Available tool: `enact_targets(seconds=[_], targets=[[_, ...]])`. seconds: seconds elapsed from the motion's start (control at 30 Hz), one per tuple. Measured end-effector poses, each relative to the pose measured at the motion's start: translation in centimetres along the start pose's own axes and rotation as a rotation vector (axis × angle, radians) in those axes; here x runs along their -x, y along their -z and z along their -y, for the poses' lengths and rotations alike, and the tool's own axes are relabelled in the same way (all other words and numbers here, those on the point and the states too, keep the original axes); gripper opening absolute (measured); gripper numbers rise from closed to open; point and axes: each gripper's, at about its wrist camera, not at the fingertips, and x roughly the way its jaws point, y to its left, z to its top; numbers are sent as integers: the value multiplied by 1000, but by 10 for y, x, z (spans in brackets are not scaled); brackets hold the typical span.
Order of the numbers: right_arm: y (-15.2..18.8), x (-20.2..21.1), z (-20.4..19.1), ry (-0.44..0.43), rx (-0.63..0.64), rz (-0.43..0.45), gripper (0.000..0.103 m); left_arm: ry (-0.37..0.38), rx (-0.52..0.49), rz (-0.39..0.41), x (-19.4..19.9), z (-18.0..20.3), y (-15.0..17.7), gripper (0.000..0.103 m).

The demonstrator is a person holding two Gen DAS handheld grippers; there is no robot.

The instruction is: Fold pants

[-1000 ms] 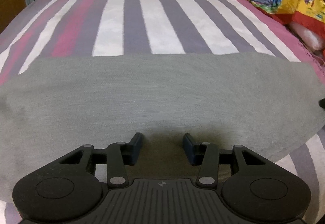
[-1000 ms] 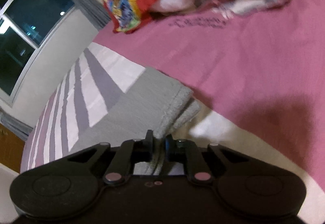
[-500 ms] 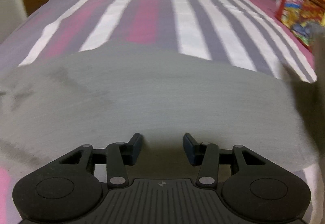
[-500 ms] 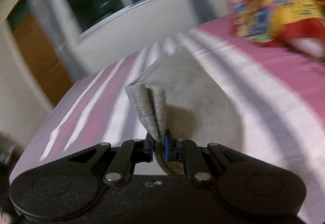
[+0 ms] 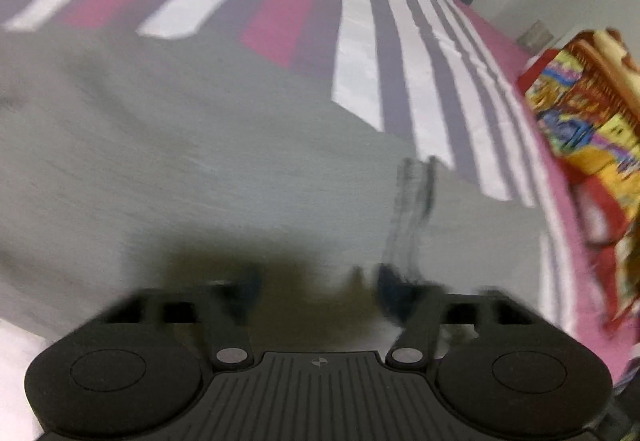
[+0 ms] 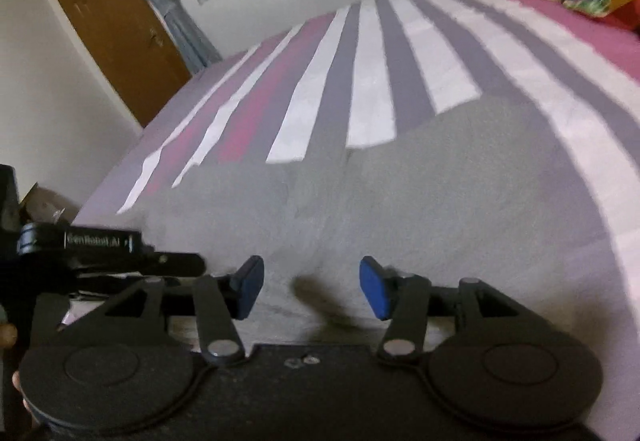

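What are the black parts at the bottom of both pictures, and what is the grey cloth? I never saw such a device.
Each picture comes from a camera on a hand-held gripper, looking forward along its two fingers; a person holds one in each hand. One view shows the left gripper, the other the right gripper. The grey cloth is the pants, lying on a striped bed. Both pairs of jaws have just been opening and now stand apart, so nothing is held. A colourful blanket lies at the bed's edge. The left view is blurred.
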Motion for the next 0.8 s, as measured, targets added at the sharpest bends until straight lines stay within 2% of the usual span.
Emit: enact_targets(seconds=[0.07, 0.23, 0.33, 0.4, 0.5, 0.53, 0.57, 0.67, 0.8], targets=[[-2, 11, 6, 28, 1, 30, 53, 41, 19, 19, -2, 8, 2, 88], [3, 29, 33, 63, -66, 80, 54, 105, 23, -54, -23, 24, 9, 88], [8, 31, 46, 69, -100, 91, 54, 123, 46, -77, -36, 31, 16, 68], [8, 32, 52, 75, -111, 101, 54, 148, 64, -101, -44, 36, 20, 39], [13, 39, 57, 84, -130, 121, 54, 172, 87, -126, -57, 49, 28, 38], [13, 41, 60, 87, -139, 130, 54, 173, 85, -123, -59, 53, 30, 32], [13, 44, 61, 92, -144, 138, 54, 169, 80, -122, -61, 56, 31, 20], [8, 46, 69, 133, -149, 160, 54, 144, 61, -67, -51, 64, 30, 20], [-2, 46, 75, 173, -131, 169, 49, 175, -21, 36, -2, 61, 15, 20]])
